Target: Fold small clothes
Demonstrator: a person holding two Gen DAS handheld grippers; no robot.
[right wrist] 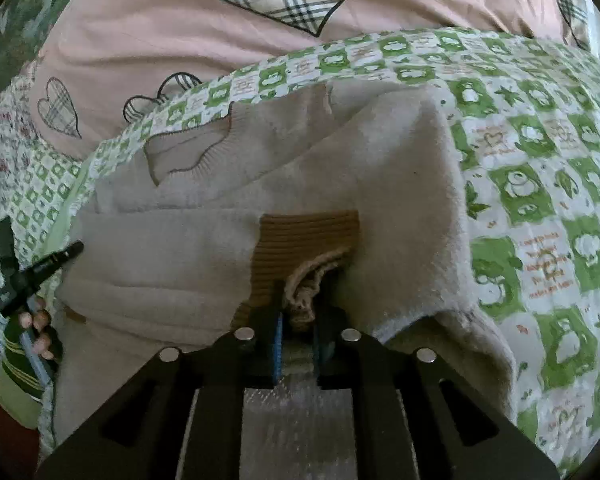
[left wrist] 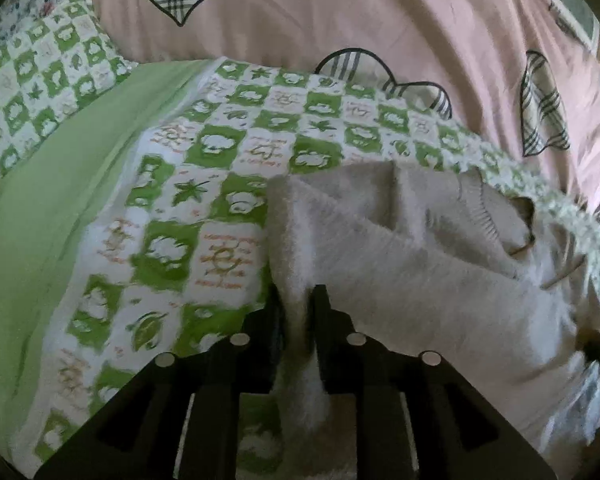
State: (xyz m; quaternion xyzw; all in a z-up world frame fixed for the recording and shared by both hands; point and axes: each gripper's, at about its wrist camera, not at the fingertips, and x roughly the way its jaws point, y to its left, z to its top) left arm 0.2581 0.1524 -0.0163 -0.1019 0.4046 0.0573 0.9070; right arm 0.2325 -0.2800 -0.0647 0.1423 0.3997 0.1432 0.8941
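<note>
A small beige fleece sweater lies partly folded on a green-and-white checked sheet. My left gripper is shut on the sweater's left edge, fabric pinched between the fingers. In the right wrist view the sweater fills the middle, its ribbed neckline at the far left. My right gripper is shut on a sleeve end with a brown ribbed cuff, held over the sweater's body. The left gripper's tip shows at the sweater's left edge, held by a hand.
A pink duvet with plaid hearts lies bunched behind the sweater, also in the right wrist view. A plain green sheet strip runs at the left. Checked sheet stretches to the right of the sweater.
</note>
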